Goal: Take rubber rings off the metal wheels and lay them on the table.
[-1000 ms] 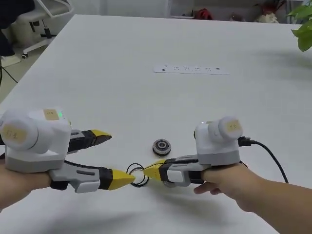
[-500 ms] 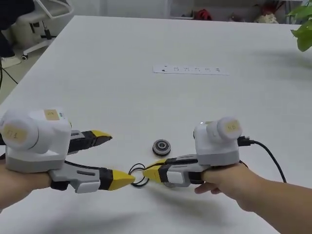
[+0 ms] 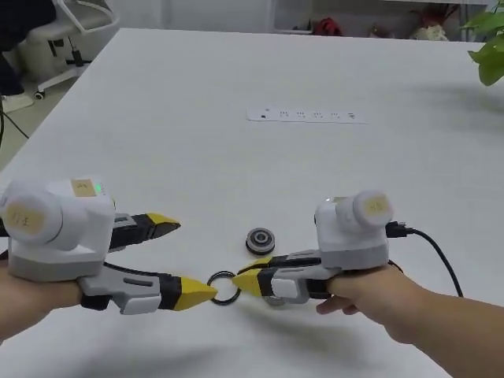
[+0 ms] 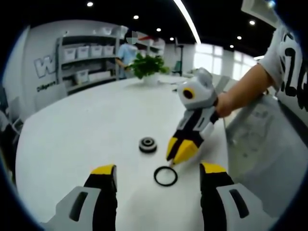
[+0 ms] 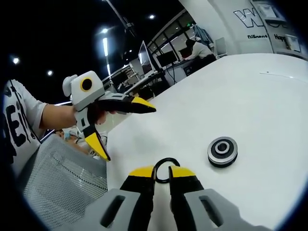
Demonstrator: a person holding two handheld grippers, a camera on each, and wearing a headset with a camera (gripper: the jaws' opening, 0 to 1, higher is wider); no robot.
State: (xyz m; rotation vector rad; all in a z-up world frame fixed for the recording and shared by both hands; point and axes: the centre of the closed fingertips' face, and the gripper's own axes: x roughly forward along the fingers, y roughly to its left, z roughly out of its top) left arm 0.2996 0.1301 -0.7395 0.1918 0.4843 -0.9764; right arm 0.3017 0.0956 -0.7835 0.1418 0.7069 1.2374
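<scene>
1. Down low on the white counter (image 3: 236, 157) we have the right gripper (image 3: 240, 280). Its jaws are drawn almost together, pinching the near edge of the rubber ring (image 3: 224, 274).
2. The rubber ring lies flat on the counter, a thin black loop. In the right gripper view its near part disappears into the narrow gap between the two yellow tips.
3. Over to the left gripper (image 3: 183, 257): its jaws are spread wide and hold nothing. In the head view the lower yellow tip sits just beside the ring, opposite the right gripper's tips, and the upper tip is well apart from it.
4. From the left gripper view, the ring sits between that gripper's open jaws, with the right gripper's tips touching its far rim.
5. The metal wheel (image 3: 261, 239) lies flat on the counter just beyond the ring, clear of both grippers. Its face shows dark and silver bands.
6. Further back, a white power strip (image 3: 307, 115) lies mid-counter. Green plant (image 3: 488, 47) leaves show at the far right edge, and a chair (image 3: 63, 35) stands past the far left corner.
</scene>
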